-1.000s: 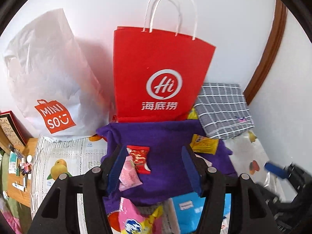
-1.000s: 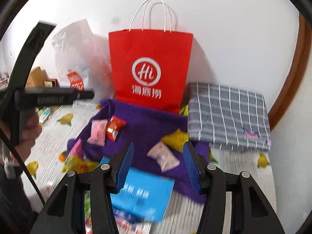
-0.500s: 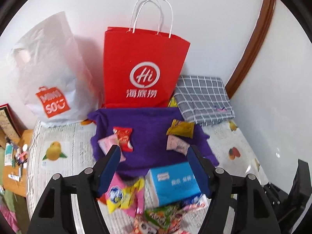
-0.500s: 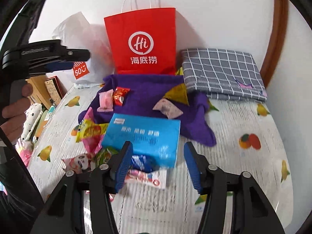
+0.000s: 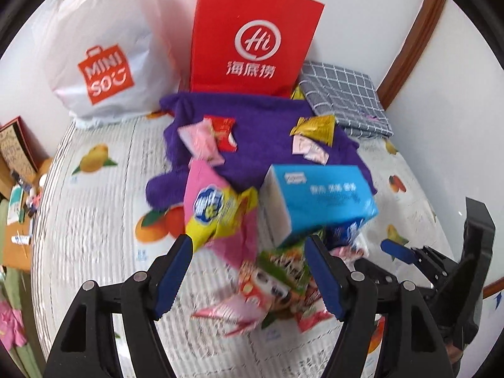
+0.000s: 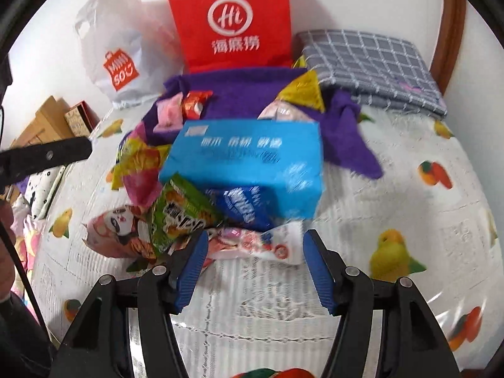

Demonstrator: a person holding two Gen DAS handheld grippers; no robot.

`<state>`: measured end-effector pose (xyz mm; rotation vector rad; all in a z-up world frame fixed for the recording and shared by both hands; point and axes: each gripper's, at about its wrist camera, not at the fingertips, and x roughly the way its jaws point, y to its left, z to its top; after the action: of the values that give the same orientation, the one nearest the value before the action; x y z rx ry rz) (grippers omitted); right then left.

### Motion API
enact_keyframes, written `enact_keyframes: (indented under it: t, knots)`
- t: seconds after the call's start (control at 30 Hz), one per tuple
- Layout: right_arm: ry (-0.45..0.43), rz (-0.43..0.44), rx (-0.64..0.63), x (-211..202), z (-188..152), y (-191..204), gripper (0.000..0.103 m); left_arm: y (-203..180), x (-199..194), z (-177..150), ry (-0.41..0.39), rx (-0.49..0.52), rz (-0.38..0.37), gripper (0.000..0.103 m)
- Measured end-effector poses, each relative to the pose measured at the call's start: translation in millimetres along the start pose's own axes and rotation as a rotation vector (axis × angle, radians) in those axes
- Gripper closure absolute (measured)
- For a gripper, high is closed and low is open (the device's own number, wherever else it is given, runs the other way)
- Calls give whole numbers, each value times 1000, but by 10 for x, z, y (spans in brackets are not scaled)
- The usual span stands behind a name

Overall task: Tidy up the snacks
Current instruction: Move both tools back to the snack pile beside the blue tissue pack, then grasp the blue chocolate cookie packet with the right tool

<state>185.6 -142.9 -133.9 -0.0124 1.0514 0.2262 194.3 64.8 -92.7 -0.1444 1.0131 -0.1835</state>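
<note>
Both hand-held grippers, left (image 5: pixel 247 272) and right (image 6: pixel 255 267), have dropped closer to the snack pile (image 6: pixel 195 208) at frame centre on the bed (image 6: pixel 393 195), jaws wide and empty, so pinch one loose packet, not the blue box (image 6: pixel 249 154).

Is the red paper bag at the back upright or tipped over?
Upright. The red paper bag stands on its base against the wall, logo facing forward, behind the purple cloth.

White walls (image 5: pixel 362 6), brown wooden trim (image 5: pixel 409 44), fruit-print bedspread (image 6: pixel 393 189), daylight.
</note>
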Motion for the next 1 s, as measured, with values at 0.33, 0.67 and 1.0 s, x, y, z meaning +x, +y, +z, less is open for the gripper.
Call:
enact_keyframes:
  t: [0.33, 0.67, 1.0]
  knots:
    - [-15, -9, 75, 267, 69, 40, 41, 117, -7, -245, 9, -3, 6, 31]
    - [-10, -49, 114, 516, 146, 55, 57, 225, 33, -310, 21, -12, -2, 31]
    - [-73, -48, 43, 211, 62, 108, 63, 387, 73, -405, 28, -44, 13, 31]
